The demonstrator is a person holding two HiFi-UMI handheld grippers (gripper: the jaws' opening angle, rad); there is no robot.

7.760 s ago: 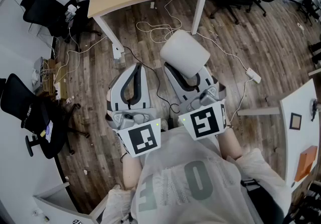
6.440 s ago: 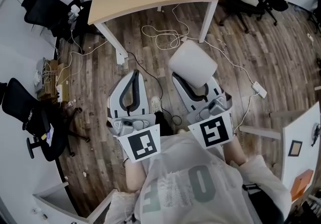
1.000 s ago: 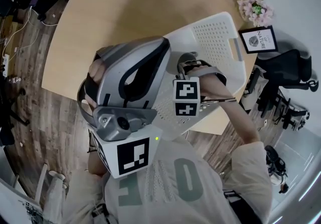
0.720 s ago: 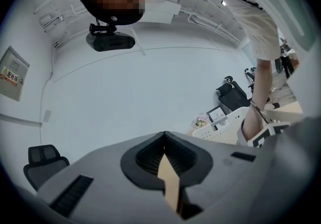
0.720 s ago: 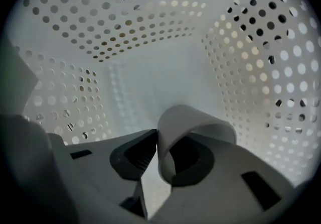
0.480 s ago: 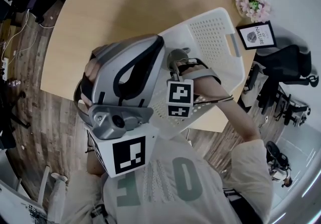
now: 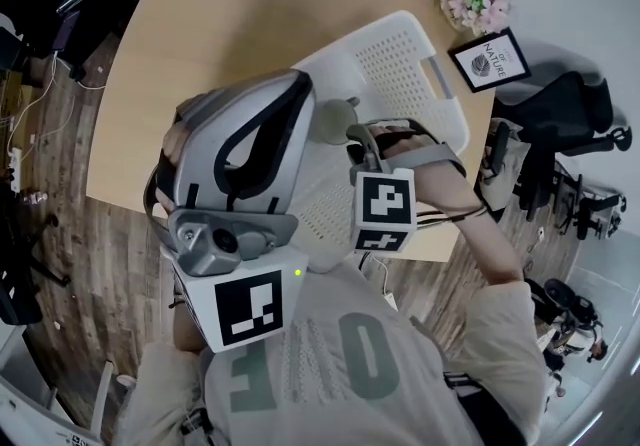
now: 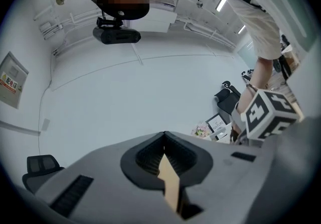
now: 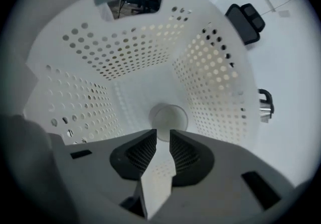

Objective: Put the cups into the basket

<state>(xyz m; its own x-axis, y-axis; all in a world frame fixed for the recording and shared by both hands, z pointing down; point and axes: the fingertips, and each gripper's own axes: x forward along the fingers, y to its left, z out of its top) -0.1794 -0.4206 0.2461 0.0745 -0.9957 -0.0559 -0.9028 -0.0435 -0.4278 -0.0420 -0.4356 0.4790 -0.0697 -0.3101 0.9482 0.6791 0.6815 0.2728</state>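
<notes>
Your right gripper (image 9: 163,136) hangs inside the white, hole-dotted plastic basket (image 9: 125,52) (it sits on the pale wooden table (image 7: 220,14)). Its ribbed jaws stand slightly apart, empty. The smooth round cup (image 9: 168,117) lies on the basket floor just beyond their tips. Your left gripper (image 8: 164,137) is raised, its jaws pressed together on nothing.

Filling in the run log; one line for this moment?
right gripper: open, over basket | cup: on basket floor, beyond jaws | left gripper: shut, empty, pointing upward
</notes>
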